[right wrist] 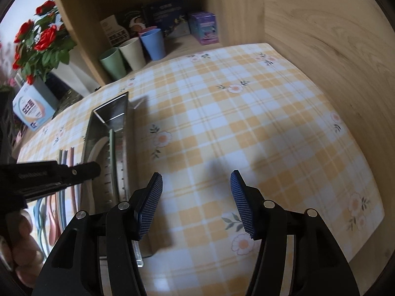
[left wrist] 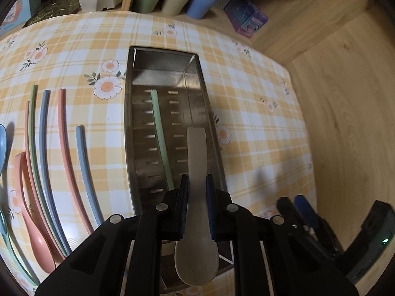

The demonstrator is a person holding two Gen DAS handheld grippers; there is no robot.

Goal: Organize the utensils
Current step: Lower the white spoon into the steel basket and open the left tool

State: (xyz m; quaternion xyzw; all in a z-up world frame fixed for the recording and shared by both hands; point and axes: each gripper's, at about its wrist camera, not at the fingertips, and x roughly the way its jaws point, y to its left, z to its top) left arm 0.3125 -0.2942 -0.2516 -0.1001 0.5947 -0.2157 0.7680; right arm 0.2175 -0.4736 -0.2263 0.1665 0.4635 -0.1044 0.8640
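Beige spoon (left wrist: 196, 197) pinched in left gripper (left wrist: 197, 187) over steel tray (left wrist: 130, 128) — next: lower & release; right gripper (right wrist: 196, 197) spread, idle.

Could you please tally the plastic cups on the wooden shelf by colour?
Green plastic cup: 1
Beige plastic cup: 1
Blue plastic cup: 1
Pink plastic cup, mostly hidden behind the blue one: 1
Total: 4
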